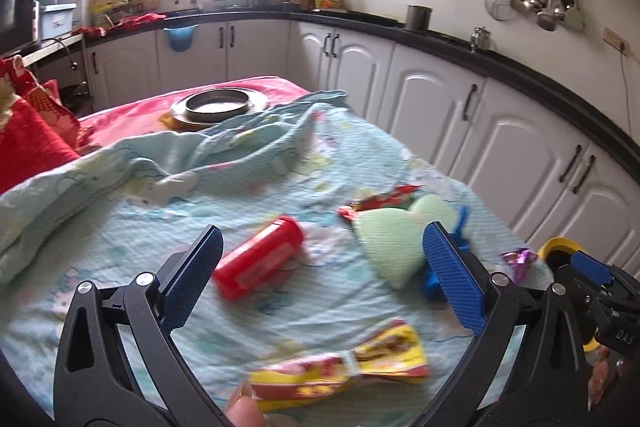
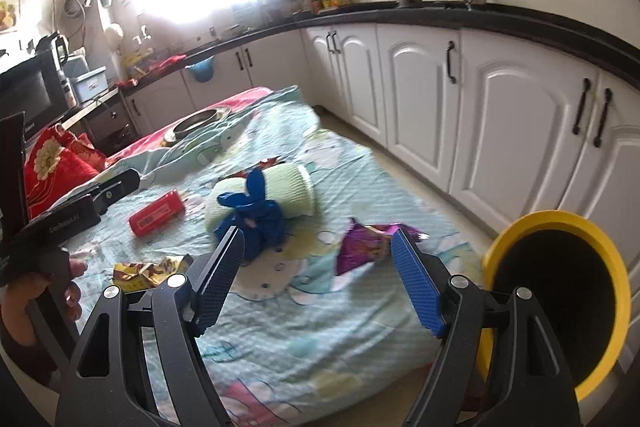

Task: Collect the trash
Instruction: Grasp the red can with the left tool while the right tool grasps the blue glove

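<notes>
Nothing appears collected yet: all the trash in view lies on the pale blue sheet (image 2: 320, 347) covering the tabletop, and what shows of the dark inside of the yellow-rimmed bin (image 2: 560, 291) at the near right edge looks empty, so the whole job seems left. The left gripper (image 1: 320, 279) stands wide open with nothing between its blue pads, hovering over a red cylindrical container (image 1: 258, 259) lying on its side. Nearer the camera lies a crumpled yellow and red wrapper (image 1: 340, 367). The right gripper (image 2: 318, 279) is likewise wide open and empty, with a crinkled purple foil wrapper (image 2: 364, 245) just beyond its right finger. Past it, near the middle of the sheet, a squashed pale green paper cup (image 2: 280, 195) lies on its side with a wadded blue glove (image 2: 256, 215) resting against it, and a red wrapper (image 1: 380, 201) peeks out behind.
</notes>
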`<action>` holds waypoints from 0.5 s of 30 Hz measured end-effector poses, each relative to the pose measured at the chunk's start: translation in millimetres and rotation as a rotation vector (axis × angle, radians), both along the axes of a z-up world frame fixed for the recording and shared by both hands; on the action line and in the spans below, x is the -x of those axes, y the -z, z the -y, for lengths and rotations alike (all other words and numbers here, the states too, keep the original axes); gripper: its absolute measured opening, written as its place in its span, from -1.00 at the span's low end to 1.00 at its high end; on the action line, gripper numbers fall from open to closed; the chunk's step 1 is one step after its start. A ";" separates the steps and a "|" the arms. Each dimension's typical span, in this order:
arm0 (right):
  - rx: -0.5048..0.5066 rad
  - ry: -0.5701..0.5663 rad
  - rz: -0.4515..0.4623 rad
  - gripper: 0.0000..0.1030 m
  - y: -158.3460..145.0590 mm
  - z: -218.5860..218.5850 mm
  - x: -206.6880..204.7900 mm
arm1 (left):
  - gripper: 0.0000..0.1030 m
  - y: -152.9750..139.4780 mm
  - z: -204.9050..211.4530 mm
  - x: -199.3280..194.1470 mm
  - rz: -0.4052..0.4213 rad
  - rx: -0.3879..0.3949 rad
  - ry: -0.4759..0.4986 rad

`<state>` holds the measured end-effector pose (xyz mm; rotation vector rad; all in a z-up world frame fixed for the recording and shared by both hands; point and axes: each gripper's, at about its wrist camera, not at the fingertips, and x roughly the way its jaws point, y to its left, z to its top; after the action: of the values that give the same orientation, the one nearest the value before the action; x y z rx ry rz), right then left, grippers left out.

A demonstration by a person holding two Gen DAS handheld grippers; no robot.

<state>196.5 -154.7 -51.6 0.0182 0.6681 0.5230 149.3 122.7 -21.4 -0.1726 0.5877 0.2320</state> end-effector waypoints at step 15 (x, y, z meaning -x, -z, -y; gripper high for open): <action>0.039 -0.095 -0.116 0.43 36.8 -73.2 -36.4 | 0.78 35.0 -47.7 -30.6 -0.189 -0.013 0.065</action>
<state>232.9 -81.5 -88.5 -0.0196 0.7956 0.6037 180.0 170.4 -56.3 -0.1191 0.7783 0.1905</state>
